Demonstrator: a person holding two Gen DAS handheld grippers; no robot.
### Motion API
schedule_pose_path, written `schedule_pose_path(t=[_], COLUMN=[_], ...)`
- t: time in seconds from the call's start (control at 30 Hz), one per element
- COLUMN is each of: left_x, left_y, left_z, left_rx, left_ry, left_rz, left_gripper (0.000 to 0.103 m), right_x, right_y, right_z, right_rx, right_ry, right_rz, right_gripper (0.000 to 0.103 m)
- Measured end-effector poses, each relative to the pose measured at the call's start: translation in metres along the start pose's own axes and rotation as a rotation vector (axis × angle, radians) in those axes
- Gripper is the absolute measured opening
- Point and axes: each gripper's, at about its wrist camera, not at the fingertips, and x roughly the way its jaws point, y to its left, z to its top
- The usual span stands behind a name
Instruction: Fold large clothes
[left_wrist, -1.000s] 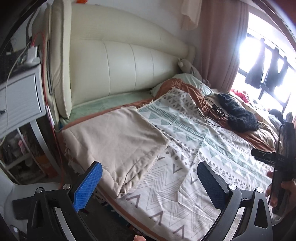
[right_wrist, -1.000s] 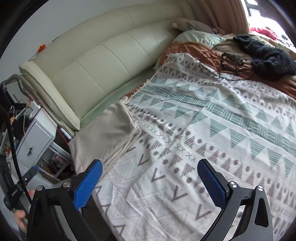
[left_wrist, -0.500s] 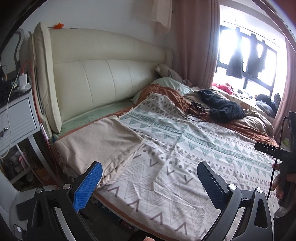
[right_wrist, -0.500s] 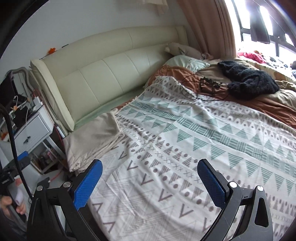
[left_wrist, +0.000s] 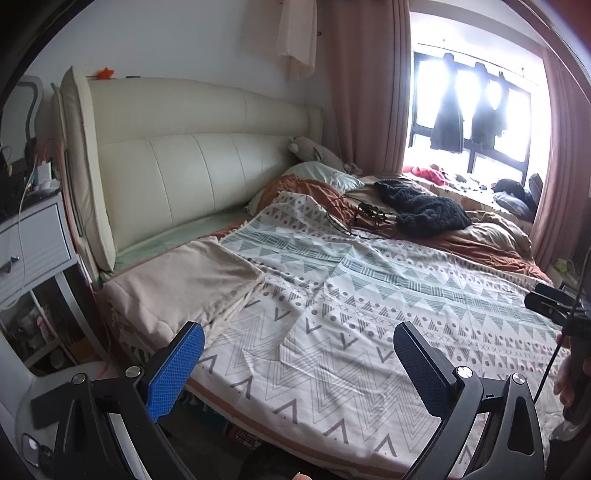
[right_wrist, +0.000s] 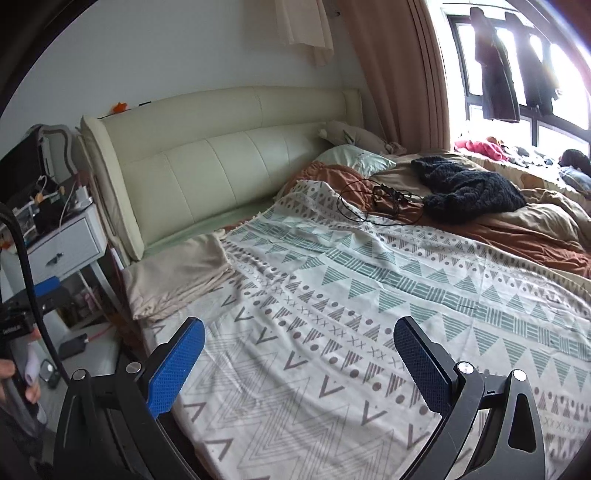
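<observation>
From the left wrist, the left gripper (left_wrist: 297, 363) hangs wide open and empty above the bed's near edge; the folded beige cloth (left_wrist: 184, 280) lies beside the headboard (left_wrist: 207, 170). From the right wrist, the right gripper (right_wrist: 297, 363) gapes empty over the patterned blanket (right_wrist: 369, 306).

Left gripper (left_wrist: 297, 363) and right gripper (right_wrist: 297, 363): black frames, silver screws, blue textured finger pads (left_wrist: 173, 373); black cable (right_wrist: 26, 280).

Def a home bedroom: big bed (left_wrist: 332, 332) w/ padded headboard (left_wrist: 192, 177), nightstand (left_wrist: 33, 240), curtains (left_wrist: 365, 92), clothes hung at the window (left_wrist: 469, 122).
</observation>
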Motion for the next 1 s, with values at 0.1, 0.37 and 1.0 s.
schedule_pose_path(t=[0.1, 0.37, 1.0], left_x=[-0.003, -0.013, -0.02], left_y=[-0.004, -0.016, -0.012], left_z=[-0.008, -0.021, -0.03], left_rx=[0.003, 0.017, 0.029], left_ry=[0.005, -0.014, -0.011], left_rz=[0.001, -0.02, -0.025], left_gripper=[0.102, 0.102, 0.102], right_x=[-0.015, -0.043, -0.058], right_y=[0.004, -0.005, 0.005], right_z=[-0.017, -0.063, -0.081], right_rx=[0.007, 0.104, 0.128], right_ry=[-0.001, 0.009, 0.002], right_rz=[-0.002, -0.045, -0.078], right_gripper=[0.102, 0.102, 0.102])
